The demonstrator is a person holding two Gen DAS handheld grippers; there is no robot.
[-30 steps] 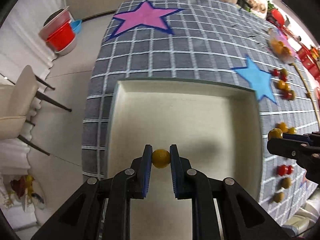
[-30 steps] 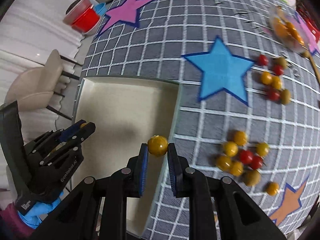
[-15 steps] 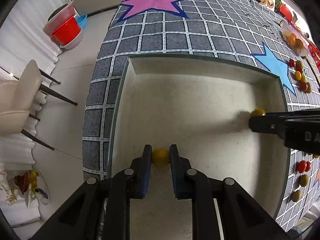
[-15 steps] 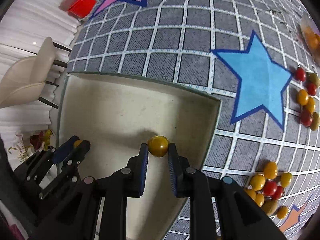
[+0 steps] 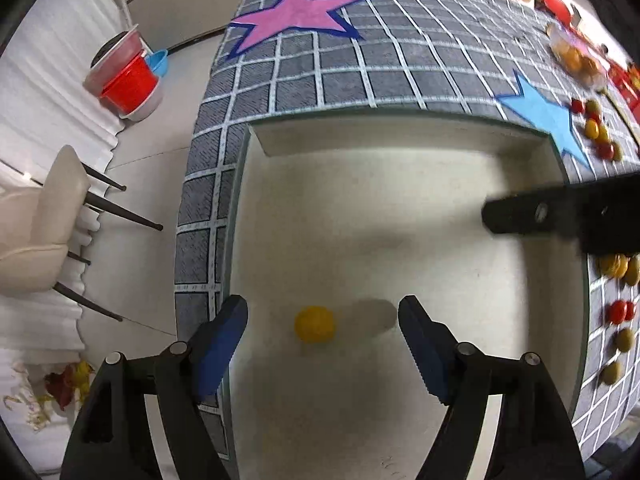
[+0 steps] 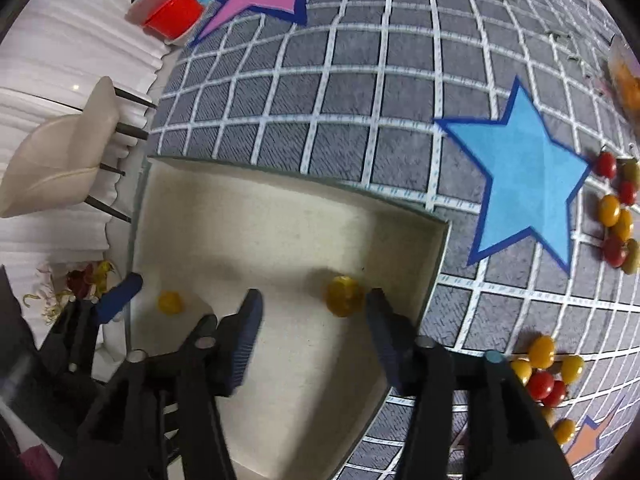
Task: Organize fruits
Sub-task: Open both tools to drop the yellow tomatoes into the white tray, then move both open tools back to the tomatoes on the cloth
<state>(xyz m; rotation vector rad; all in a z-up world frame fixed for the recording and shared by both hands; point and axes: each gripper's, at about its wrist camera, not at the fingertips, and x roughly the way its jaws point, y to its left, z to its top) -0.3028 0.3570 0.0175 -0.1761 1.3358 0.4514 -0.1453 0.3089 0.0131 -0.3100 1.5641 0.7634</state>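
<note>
A cream tray [image 5: 400, 132] sits at the near-left corner of the checked tablecloth. In the left wrist view a yellow cherry tomato [image 5: 314, 324] lies on the tray floor between the blue pads of my left gripper [image 5: 322, 320]. Its jaws are opening and neither pad touches the fruit. In the right wrist view my right gripper [image 6: 314, 312] hangs over the tray [image 6: 300, 188] with its jaws opening. A second yellow tomato [image 6: 344, 296] lies loose just beside its right pad. The left gripper [image 6: 116, 300] and its tomato [image 6: 170, 302] show at the tray's left edge.
Loose red, yellow and green cherry tomatoes [image 6: 540, 372] lie in clusters on the cloth right of the tray, more [image 6: 616, 216] past the blue star [image 6: 520, 180]. A clear bag of fruit [image 5: 576, 56] lies far right. A chair [image 5: 40, 220] and red tubs [image 5: 128, 84] stand on the floor left.
Both grippers have gone from shut on a yellow tomato to wide apart, leaving the fruits on the tray floor. The right gripper came in over the tray from its right rim.
</note>
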